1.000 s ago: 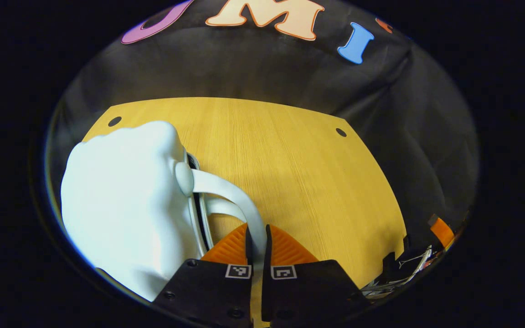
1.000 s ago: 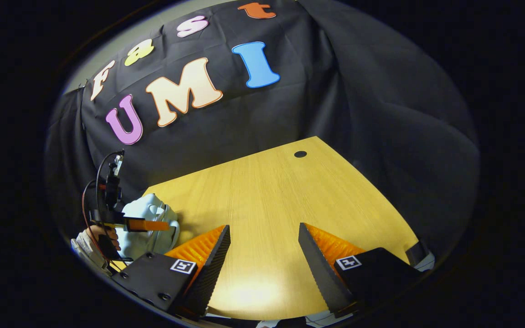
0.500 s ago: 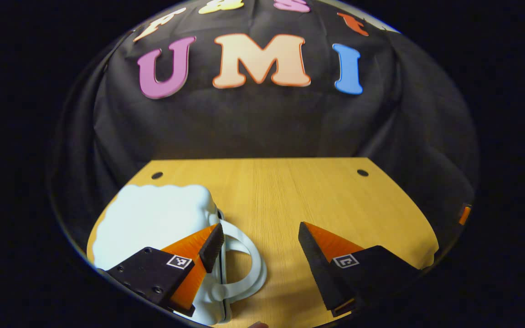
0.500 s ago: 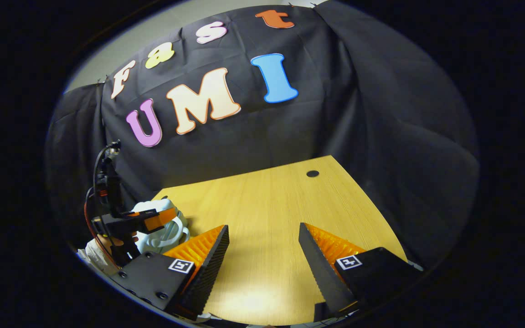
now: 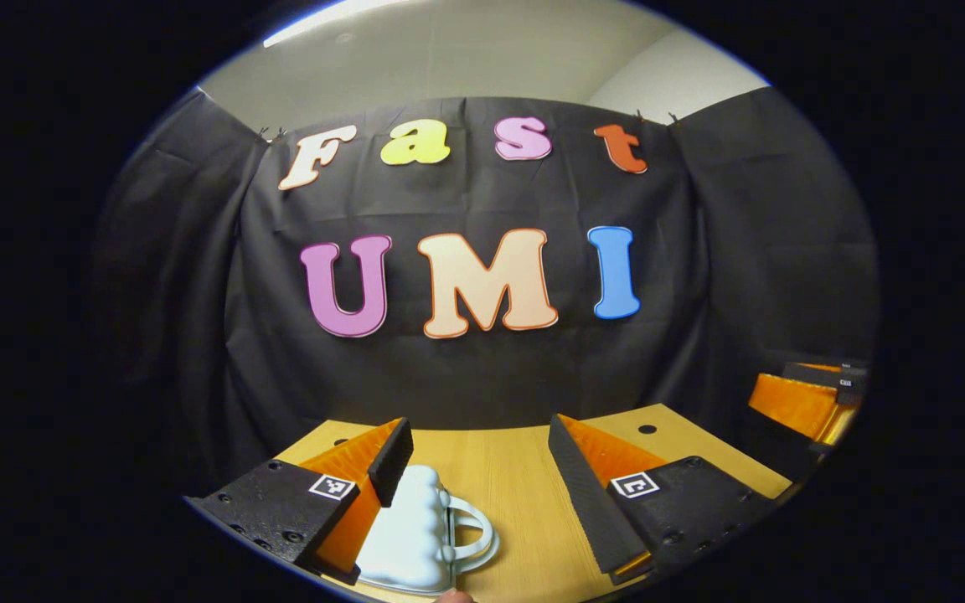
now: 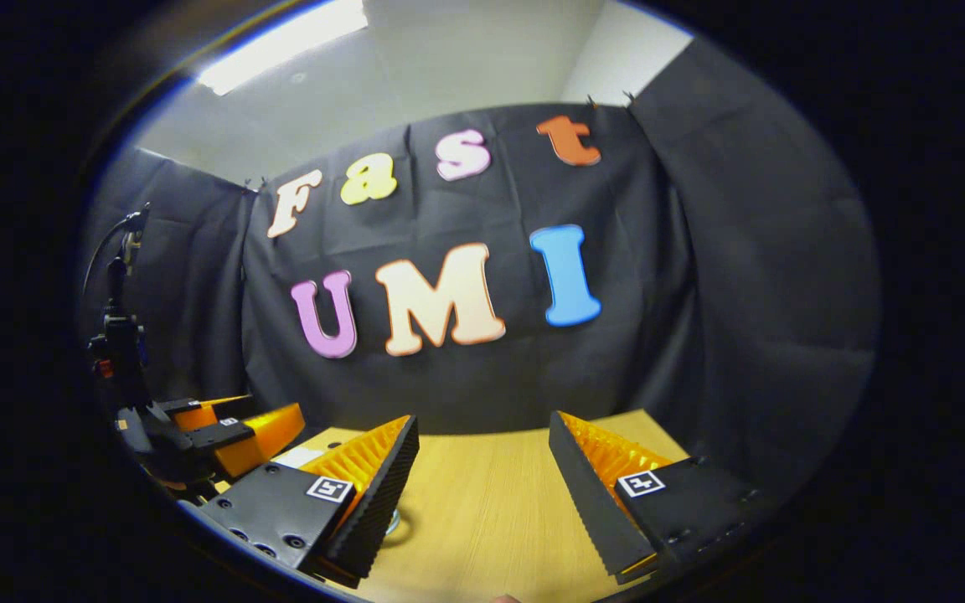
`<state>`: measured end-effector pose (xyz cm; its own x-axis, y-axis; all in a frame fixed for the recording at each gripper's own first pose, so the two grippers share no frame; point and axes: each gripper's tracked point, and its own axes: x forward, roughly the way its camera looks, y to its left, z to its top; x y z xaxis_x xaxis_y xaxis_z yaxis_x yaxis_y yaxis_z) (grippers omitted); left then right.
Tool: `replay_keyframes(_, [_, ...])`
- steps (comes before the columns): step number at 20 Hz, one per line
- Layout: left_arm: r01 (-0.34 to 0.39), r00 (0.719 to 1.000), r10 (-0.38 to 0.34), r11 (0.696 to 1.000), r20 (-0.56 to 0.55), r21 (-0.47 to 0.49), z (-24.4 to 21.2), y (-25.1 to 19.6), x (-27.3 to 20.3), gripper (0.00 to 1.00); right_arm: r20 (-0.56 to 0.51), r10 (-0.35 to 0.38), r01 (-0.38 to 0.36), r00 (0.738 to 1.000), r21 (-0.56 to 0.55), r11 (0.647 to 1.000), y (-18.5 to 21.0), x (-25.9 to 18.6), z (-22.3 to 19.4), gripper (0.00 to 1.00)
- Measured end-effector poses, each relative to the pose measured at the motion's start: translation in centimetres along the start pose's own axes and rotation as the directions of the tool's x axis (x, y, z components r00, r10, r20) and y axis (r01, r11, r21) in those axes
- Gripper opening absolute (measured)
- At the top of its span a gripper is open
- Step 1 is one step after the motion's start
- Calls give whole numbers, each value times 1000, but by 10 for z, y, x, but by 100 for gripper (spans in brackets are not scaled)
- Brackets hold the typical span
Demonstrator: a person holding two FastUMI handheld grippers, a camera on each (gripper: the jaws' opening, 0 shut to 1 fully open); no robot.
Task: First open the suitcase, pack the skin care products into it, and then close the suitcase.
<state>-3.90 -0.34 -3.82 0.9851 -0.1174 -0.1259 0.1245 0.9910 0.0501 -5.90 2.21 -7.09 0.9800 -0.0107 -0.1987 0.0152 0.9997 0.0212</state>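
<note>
Risk first, judged from the layout: suitcase [image 5: 411,532] resting shut on the wooden table [image 5: 516,502], pale blue-white with a scalloped top and a loop handle [image 5: 474,536] toward the middle of the left gripper view. No latch or zip visible from here, so no way to tell whether the 2 shells are truly locked; if only pushed together, could spring apart at a nudge. Sitting close under the near edge of the left gripper view, partly behind the left finger [image 5: 357,494], so a careless drop or sideways sweep of that finger could knock it or shove it along the table.

Left gripper [image 5: 478,469]: released, jaws spread wide, nothing between them; suitcase just below and to the left of the gap, handle reaching toward the middle. Whether the finger touches the shell cannot be told.

Further right, near the right edge of that view, right gripper seen from outside, well apart from the suitcase.

Right gripper [image 6: 482,473]: likewise released, jaws wide, bare table between them. Off to its left, the other gripper's orange fingers [image 6: 252,427], held clear of the tabletop.

Contents: suitcase shut, inside hidden; no skin care products seen loose on the table, so presumably packed, though not checkable.
</note>
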Motion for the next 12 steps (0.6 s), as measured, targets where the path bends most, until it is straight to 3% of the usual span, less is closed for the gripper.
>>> replay_keyframes(5, [50,998,-49,998,29,-38,14,4,-25,95,107,18,-14,994,-37,999,43,-27,36,98])
replay_keyframes(12, [83,995,-83,996,58,11,26,12,-29,94,176,-19,27,984,-40,999,52,-53,59,98])
